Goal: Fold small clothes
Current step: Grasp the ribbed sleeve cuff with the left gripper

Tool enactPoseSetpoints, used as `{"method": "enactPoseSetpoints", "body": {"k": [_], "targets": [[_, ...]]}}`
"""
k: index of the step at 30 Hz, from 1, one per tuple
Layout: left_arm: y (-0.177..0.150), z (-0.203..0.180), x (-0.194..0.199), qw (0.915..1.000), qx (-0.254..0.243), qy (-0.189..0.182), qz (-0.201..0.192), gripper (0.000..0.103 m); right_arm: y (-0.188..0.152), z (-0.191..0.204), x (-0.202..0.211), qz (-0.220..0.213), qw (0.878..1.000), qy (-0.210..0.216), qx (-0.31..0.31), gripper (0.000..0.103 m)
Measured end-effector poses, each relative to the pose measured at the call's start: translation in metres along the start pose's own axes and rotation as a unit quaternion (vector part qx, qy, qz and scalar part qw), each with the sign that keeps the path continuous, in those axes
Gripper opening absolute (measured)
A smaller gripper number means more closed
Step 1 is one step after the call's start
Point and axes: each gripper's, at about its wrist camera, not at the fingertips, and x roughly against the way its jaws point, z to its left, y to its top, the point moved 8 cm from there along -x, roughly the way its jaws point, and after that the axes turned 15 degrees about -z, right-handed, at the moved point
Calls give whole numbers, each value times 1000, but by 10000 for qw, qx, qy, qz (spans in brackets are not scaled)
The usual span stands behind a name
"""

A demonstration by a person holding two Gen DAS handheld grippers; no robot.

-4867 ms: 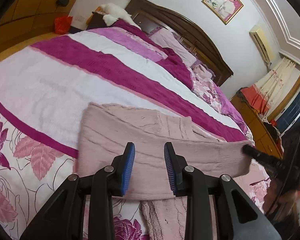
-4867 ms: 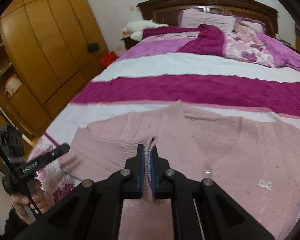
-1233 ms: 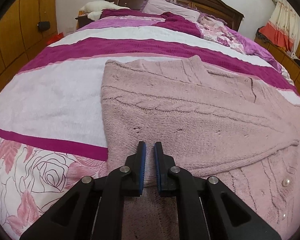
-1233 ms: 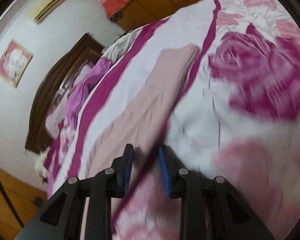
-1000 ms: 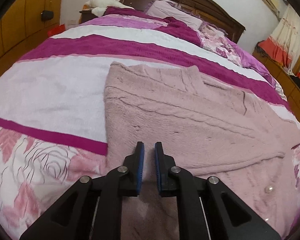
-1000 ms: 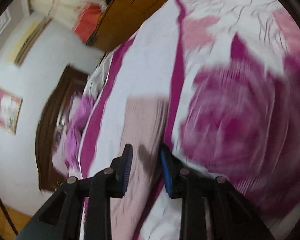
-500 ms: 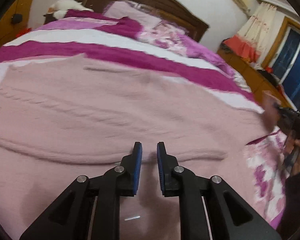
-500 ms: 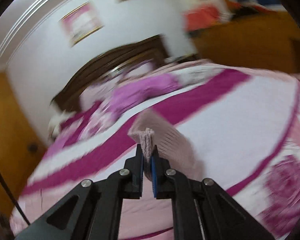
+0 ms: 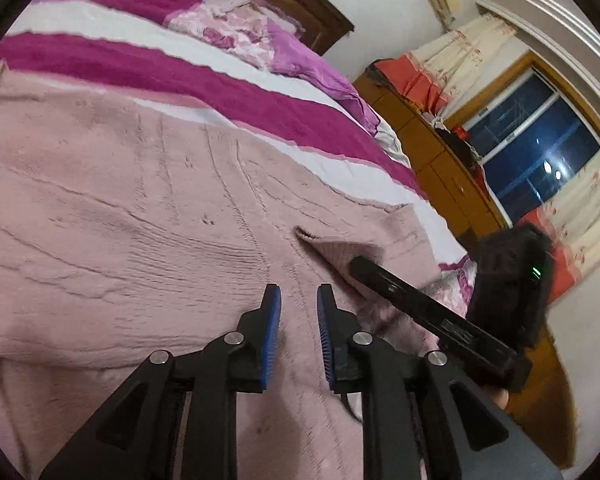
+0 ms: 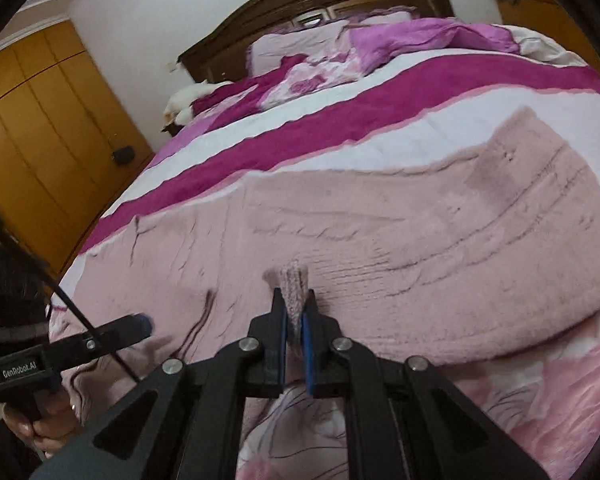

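The pale pink knitted cardigan (image 10: 380, 232) lies flat across the striped bed's (image 10: 340, 120) near edge. The right gripper (image 10: 295, 316) clamps its sleeve end, nearer; the left gripper (image 9: 298, 312), together and empty, hovers beside.

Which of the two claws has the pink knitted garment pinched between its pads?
The right claw: a ribbed fold of the pink knitted garment sticks up between its pads. The left claw grips no cloth.
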Motion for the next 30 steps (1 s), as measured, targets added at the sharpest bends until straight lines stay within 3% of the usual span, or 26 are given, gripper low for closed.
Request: {"method": "enactPoseSetpoints", "body": {"k": [3, 5, 6, 10, 12, 15, 16, 17, 19, 22, 24, 30], "targets": [[1, 2, -13, 9999, 153, -24, 18, 7, 1, 13, 9, -66, 9989, 436, -144, 8], [-5, 6, -14, 9994, 291, -77, 181, 9, 3, 6, 14, -51, 9998, -152, 78, 32], [-8, 6, -20, 9983, 452, -149, 326, 13, 4, -1, 19, -100, 9988, -465, 89, 52], [-12, 3, -29, 9964, 743, -269, 300, 35, 23, -22, 60, -663, 9915, -977, -551, 53], [-12, 5, -38, 9947, 1005, -133, 166, 36, 19, -43, 78, -1013, 9733, -1508, -1403, 54], [-11, 6, -45, 9901, 1393, 91, 121, 36, -28, -71, 79, -743, 9437, -1828, -2655, 53], [-11, 7, -45, 9882, 1525, 126, 103, 36, -45, -76, 84, -829, 9324, -1872, -2977, 41], [-11, 6, -44, 9853, 1701, 124, 102, 36, -54, -77, 91, -1023, 9270, -1822, -3116, 36], [-15, 3, -39, 9820, 1884, 55, 143, 36, -70, -69, 112, -1575, 9250, -1573, -3080, 35], [-30, -3, -29, 9701, 2388, -426, 102, 49, -71, -67, 110, -1387, 9256, -1616, -3129, 35], [-34, 1, -34, 9723, 2322, -257, 58, 48, -68, -65, 104, -1225, 9300, -1555, -3099, 39], [-29, -9, -51, 9792, 2018, 200, 63, 48, -71, -72, 93, -1078, 9111, -1260, -3773, 39]]}}
